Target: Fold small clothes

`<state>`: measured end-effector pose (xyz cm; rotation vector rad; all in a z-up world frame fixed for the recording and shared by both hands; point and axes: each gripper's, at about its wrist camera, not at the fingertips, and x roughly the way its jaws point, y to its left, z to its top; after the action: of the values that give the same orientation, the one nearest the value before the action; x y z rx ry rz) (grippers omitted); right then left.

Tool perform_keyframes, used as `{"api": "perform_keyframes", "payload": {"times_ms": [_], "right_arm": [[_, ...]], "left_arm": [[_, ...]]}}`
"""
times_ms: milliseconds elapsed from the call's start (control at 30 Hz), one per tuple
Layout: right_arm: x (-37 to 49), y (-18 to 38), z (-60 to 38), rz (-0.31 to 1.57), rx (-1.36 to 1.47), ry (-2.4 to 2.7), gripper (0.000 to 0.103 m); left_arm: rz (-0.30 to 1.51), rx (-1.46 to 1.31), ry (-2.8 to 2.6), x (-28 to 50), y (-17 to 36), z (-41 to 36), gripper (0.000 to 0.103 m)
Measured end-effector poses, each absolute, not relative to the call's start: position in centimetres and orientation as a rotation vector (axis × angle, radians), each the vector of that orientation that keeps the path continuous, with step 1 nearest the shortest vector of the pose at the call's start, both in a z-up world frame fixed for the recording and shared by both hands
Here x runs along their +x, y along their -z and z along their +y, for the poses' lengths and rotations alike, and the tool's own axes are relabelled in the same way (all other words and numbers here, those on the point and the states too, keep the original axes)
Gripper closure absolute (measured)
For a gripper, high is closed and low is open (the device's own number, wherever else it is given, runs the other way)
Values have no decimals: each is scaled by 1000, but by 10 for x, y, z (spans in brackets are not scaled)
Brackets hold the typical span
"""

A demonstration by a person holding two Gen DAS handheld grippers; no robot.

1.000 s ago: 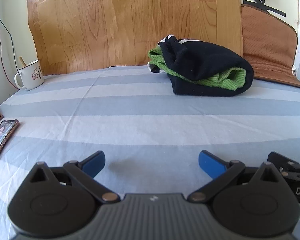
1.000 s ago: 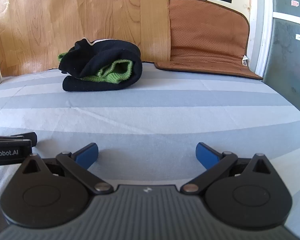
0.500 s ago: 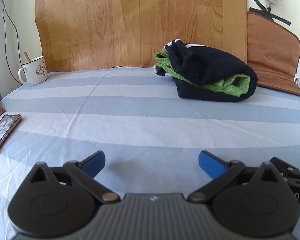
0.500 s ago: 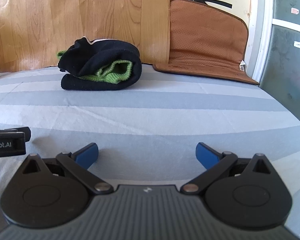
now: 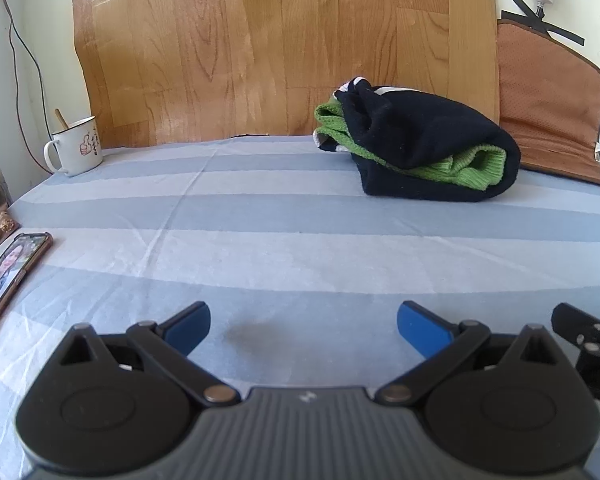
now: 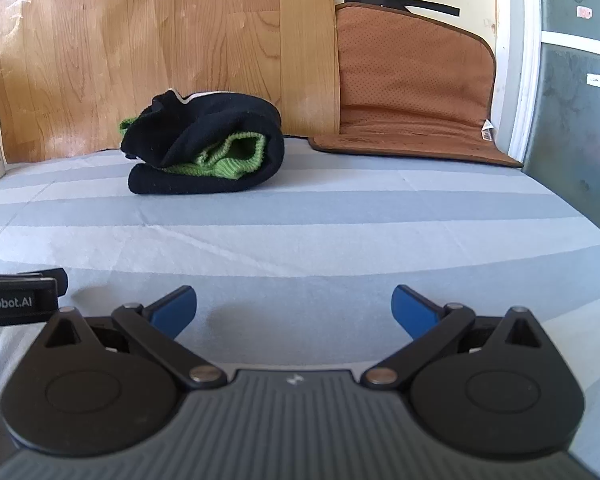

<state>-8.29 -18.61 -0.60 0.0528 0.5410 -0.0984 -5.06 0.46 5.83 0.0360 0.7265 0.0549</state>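
A folded bundle of small clothes [image 5: 420,144], black outside with green knit showing at its open end, lies at the back of the striped blue-grey sheet [image 5: 284,240]. The same bundle [image 6: 208,148] appears in the right wrist view, left of centre. My left gripper [image 5: 303,326] hovers low over the sheet near its front, open, with nothing between its blue pads. My right gripper [image 6: 294,308] is open and empty too, well short of the bundle. Each gripper's body shows at the other view's edge.
A white mug [image 5: 78,146] with a stick in it stands at the far left. A phone [image 5: 10,268] lies at the left edge. A brown perforated mat [image 6: 412,96] leans against the wall at the back right. A wood-grain panel [image 5: 284,48] backs the surface.
Both grippers stay open and low over the sheet. The left wrist view has swung left, so the bundle sits further right in frame. The right wrist view has shifted slightly.
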Motion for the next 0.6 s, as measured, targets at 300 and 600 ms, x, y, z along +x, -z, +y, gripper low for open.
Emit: {"api": "perform_keyframes", "payload": {"times_ms": [300,600], "right_arm": [[-84,5,-190,535,89,71,0],[-85,5,-190,531,90,69,0]], "left_arm": [[690,71,-133,-54,-60,3,0],[697,67,-122,-54,-60,5,0]]}}
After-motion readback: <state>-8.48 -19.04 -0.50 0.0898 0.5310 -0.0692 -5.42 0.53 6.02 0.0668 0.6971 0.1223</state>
